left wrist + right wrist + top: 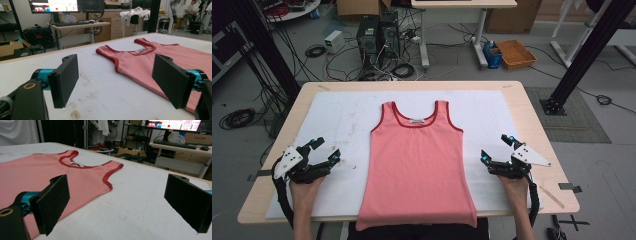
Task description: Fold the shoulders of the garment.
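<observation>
From above I see a pink tank top (418,167) lying flat on the white mat (339,120) that covers my wooden table (532,117), neck towards the far edge and hem hanging just over the near edge. My left gripper (325,152) rests on the mat beside the top's left side, jaws spread. My right gripper (495,147) sits beside the right side, jaws spread too. Neither touches the cloth.

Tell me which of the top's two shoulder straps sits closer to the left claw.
The strap on the left of the high view, on the left claw's side of the tank top; the other strap lies across the neckline toward the right claw.
</observation>
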The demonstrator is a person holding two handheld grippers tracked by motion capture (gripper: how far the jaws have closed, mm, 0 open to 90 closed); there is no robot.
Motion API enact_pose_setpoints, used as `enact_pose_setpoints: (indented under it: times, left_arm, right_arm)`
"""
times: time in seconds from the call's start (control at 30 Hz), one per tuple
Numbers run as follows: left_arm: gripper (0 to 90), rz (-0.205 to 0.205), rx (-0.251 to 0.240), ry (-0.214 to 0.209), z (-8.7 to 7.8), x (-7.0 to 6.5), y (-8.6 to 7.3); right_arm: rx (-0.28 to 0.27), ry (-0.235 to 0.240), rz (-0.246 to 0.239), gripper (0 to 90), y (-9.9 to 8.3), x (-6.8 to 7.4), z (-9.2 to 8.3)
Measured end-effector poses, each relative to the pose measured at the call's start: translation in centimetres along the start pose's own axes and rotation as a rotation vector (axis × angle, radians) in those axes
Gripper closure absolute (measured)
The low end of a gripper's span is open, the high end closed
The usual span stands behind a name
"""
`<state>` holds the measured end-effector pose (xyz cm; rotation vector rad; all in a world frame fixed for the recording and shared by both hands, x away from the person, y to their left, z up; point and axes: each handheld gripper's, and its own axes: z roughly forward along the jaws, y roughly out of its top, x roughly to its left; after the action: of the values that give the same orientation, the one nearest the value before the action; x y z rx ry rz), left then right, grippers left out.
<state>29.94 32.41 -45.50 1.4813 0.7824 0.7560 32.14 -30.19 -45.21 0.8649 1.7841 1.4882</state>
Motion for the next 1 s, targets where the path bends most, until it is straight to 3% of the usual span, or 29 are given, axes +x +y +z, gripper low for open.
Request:
enact_pose_setpoints:
  times: [1.0]
  left_arm:
    - [21.6, 0.008, -0.006, 0.015, -0.04, -0.15, -0.02]
  right_arm:
    - [0.007, -0.018, 0.007, 5.6, 0.01, 0.05, 0.06]
